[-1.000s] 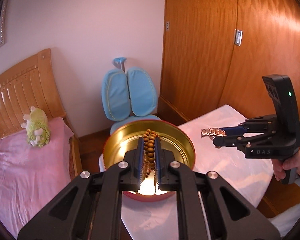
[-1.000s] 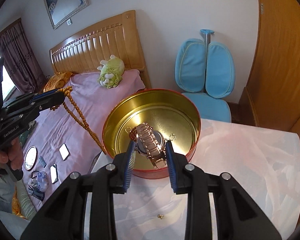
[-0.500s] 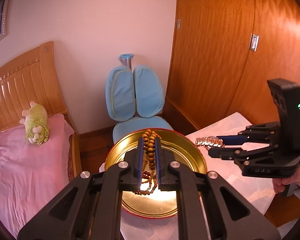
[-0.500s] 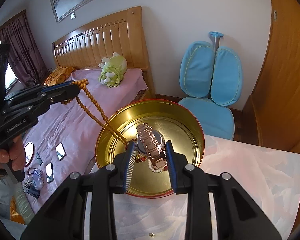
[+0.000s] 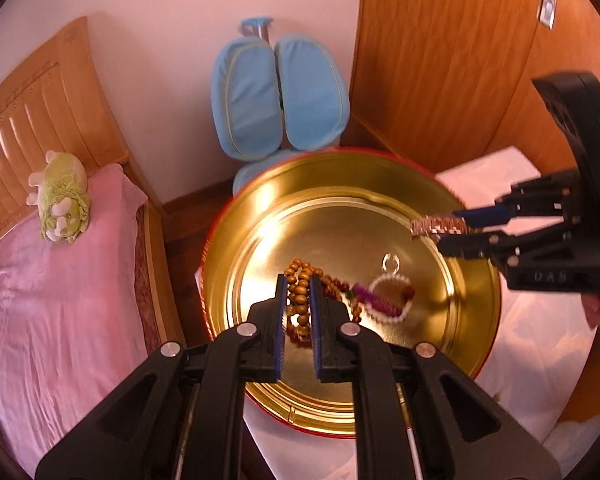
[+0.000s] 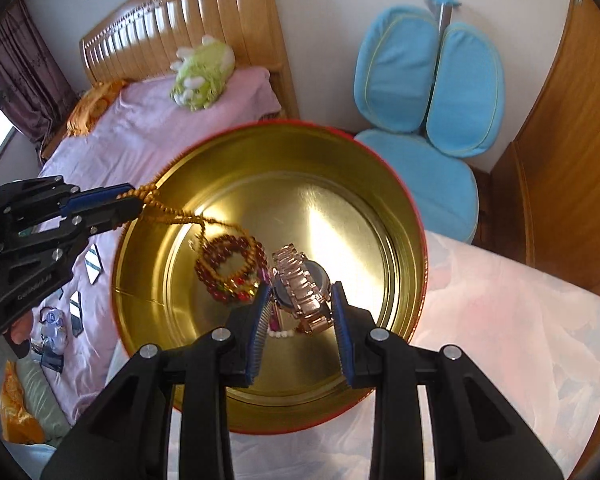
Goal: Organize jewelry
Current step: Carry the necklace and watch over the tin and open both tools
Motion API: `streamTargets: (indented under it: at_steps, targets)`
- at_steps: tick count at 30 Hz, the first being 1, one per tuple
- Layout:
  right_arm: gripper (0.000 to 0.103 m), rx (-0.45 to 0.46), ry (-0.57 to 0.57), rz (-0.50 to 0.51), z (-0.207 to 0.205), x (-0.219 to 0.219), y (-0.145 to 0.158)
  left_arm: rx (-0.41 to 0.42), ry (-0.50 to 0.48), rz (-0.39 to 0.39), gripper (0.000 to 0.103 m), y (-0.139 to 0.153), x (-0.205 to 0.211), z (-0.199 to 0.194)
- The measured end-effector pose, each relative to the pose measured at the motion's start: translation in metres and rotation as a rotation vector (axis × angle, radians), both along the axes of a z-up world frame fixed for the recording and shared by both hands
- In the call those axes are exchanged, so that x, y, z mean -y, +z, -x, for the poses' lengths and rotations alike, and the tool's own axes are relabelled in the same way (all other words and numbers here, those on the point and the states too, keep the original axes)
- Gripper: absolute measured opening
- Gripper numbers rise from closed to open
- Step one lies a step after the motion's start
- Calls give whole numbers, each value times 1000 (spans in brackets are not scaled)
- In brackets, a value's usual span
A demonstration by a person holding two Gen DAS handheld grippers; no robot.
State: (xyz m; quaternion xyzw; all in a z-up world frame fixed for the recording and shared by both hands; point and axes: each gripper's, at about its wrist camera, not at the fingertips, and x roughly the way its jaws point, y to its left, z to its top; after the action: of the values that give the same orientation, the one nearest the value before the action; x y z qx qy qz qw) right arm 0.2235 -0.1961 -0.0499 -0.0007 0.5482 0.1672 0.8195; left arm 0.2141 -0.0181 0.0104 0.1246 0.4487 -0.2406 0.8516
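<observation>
A round gold tin with a red outside point(image 5: 476, 292) point(image 6: 404, 216) stands on the white-covered table. My left gripper point(image 5: 299, 280) point(image 6: 134, 204) is shut on a brown bead necklace point(image 5: 298, 304) point(image 6: 172, 214), which hangs down into the tin. My right gripper point(image 6: 300, 292) point(image 5: 440, 232) is shut on a rose-gold watch point(image 6: 304, 292) point(image 5: 436, 224), held over the tin. In the tin lie a red bead bracelet point(image 6: 228, 264), a white pearl bracelet point(image 5: 392, 300) and a small ring point(image 5: 391, 263).
A blue chair point(image 5: 276, 104) point(image 6: 428, 92) stands behind the tin. A bed with a pink cover point(image 5: 60, 300) and a green plush toy point(image 5: 60, 204) lies left. Wooden wardrobe doors point(image 5: 460, 60) rise at right. Small items point(image 6: 76, 304) lie on the bed.
Both grippers have moved lower and closer over the tin. The bead necklace now trails down inside the tin, and the watch has come over the tin's inside.
</observation>
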Motion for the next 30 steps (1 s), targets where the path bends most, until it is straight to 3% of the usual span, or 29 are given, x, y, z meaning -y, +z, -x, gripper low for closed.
streamTargets:
  at_steps: [11, 27, 30]
  targets:
    - [32, -104, 23, 10, -13, -9, -32, -57, -66, -61, 11, -33, 8, -6]
    - [32, -109, 15, 53, -27, -19, -45, -102, -102, -78, 11, -52, 18, -11]
    - [48, -91, -2, 55, -29, -18, -41, -95, -111, -92, 16, -52, 20, -8]
